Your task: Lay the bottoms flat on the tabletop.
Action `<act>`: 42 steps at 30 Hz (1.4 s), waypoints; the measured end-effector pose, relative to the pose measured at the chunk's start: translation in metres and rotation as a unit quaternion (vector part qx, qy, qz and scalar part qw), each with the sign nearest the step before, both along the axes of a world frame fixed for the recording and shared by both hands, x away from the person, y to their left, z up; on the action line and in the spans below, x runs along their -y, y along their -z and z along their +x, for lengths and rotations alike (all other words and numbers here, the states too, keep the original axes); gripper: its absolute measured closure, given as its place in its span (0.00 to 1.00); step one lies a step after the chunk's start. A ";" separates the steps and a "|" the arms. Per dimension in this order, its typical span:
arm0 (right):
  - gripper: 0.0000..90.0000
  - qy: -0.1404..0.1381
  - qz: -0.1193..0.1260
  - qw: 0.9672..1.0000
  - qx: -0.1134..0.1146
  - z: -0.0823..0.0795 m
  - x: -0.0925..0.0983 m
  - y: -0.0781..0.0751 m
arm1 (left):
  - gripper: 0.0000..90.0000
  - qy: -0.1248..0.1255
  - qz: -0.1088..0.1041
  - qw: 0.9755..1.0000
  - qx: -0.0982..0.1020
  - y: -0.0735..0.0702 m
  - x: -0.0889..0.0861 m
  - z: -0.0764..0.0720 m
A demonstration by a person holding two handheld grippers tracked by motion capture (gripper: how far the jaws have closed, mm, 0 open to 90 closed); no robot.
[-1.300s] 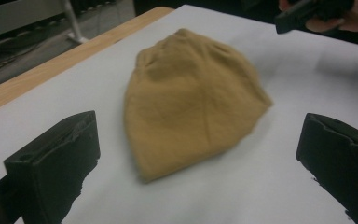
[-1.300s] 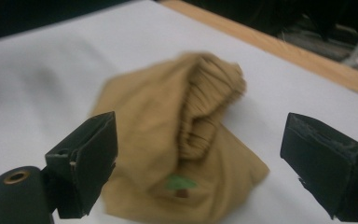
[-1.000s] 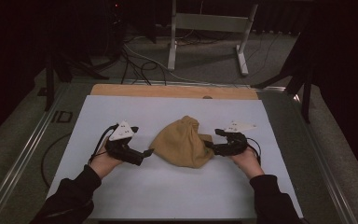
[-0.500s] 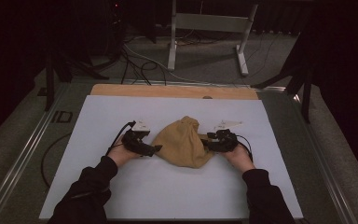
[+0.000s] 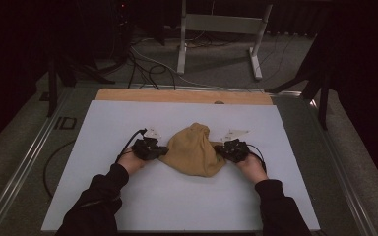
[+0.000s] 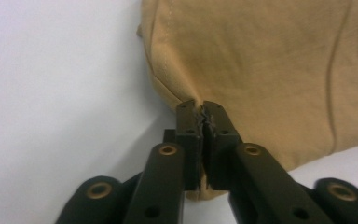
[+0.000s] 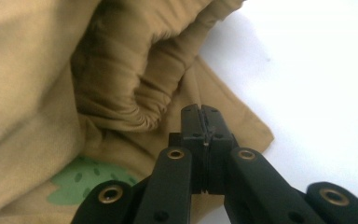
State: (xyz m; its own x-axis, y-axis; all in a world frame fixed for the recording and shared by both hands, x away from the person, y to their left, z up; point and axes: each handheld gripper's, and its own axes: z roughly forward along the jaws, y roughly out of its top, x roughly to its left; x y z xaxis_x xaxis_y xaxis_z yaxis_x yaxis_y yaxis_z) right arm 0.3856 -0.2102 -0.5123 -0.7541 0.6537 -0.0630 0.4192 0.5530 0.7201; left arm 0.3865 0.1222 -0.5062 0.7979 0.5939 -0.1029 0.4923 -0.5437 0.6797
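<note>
So the tan cloth garment [image 5: 193, 151] is sitting bunched up in the middle of the white table [image 5: 103, 123], and both grippers are pinching it from opposite sides. The left gripper [image 5: 158, 151] is biting the left edge, and the right gripper [image 5: 222, 150] is clamping the right edge. Both sets of jaws have just been closing, and now each is clenched tight on a bit of fabric.

Progress-wise I'd say the grabbing part is done and everything else is still ahead: the garment isn't spread or folded yet, it's just a heap, so lifting and pulling it flat is probably what's left.

The high view is giving the overall layout, but the grip details are getting lost there. The left gripper view is showing the seam [image 6: 164, 56] puckering right where the jaws meet. The right gripper view is showing a gathered elastic hem [image 7: 135, 100] and a green print [image 7: 81, 179] low on the fabric.
</note>
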 end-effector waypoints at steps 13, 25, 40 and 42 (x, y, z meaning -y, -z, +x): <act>1.00 0.004 0.019 1.000 0.012 -0.011 0.011 -0.025 | 0.98 -0.009 -0.007 0.999 0.053 -0.043 -0.027 -0.022; 1.00 0.051 0.059 0.997 0.021 -0.065 0.036 -0.051 | 0.98 -0.037 -0.013 0.998 0.046 -0.044 -0.064 -0.058; 1.00 0.064 0.054 0.996 -0.009 -0.144 0.036 -0.040 | 0.97 -0.012 0.008 0.999 0.037 -0.020 -0.064 -0.128; 1.00 0.061 0.050 0.997 -0.019 -0.151 0.036 -0.036 | 0.97 -0.005 0.012 0.999 0.031 -0.018 -0.064 -0.133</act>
